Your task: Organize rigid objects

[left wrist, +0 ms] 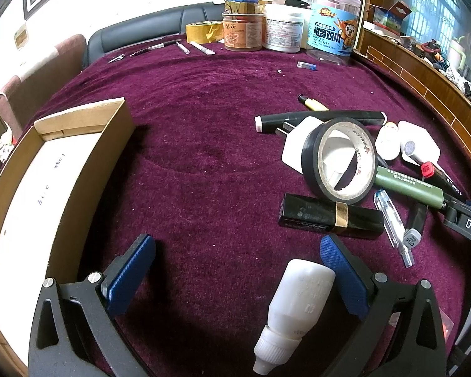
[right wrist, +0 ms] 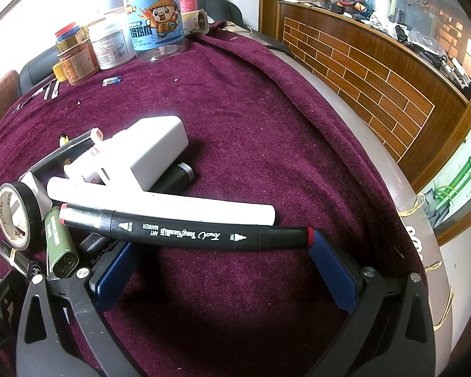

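Black marker (right wrist: 185,232) lying across right gripper's (right wrist: 219,259) spread, empty fingertips on maroon cloth (right wrist: 267,119).
White dropper bottle (left wrist: 293,309) between left gripper's (left wrist: 235,251) wide-open fingers, against the right pad; cardboard box (left wrist: 88,169) left, black tape roll (left wrist: 339,160) ahead-right.

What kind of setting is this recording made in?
Probably a lived-in home room, not a lab: a table under a purple cloth, food jars grouped at its far edge, a dark sofa behind, and a cluttered wooden counter alongside.
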Action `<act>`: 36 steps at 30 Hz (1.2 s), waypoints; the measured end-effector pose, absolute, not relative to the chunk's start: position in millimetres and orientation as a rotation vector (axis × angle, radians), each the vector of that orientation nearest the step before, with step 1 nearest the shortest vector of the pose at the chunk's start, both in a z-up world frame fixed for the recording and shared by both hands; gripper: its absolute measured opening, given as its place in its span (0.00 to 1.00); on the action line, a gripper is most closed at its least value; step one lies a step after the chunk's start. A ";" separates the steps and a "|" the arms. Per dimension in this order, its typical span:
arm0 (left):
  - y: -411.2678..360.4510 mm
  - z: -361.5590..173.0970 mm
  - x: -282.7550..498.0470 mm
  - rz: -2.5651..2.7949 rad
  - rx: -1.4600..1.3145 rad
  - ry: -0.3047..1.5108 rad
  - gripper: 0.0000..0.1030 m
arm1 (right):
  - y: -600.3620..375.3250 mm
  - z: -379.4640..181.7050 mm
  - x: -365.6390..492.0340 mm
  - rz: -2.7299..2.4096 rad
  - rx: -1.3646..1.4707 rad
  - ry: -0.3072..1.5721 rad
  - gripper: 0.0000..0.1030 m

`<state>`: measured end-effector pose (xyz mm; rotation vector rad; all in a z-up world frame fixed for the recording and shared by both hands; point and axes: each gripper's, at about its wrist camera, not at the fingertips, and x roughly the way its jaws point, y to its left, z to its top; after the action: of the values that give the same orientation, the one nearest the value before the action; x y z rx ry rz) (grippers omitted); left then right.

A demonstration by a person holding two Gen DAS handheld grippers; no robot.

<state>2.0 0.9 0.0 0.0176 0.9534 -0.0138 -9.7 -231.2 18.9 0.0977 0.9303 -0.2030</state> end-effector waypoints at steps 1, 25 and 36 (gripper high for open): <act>1.0 0.1 1.9 -0.014 0.017 0.953 0.99 | -231.3 18.9 -9.6 -0.203 0.098 0.931 1.00; -1.2 1.3 -0.2 -0.012 0.020 0.951 0.99 | -231.5 18.9 -9.5 -0.203 0.098 0.930 1.00; -3.4 1.7 -0.8 -0.012 0.020 0.951 0.99 | -231.4 18.9 -9.7 -0.204 0.100 0.930 1.00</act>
<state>-0.8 -3.4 1.7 0.0202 0.9510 -0.0117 -9.7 -231.4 18.9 0.1001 0.9299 -0.2044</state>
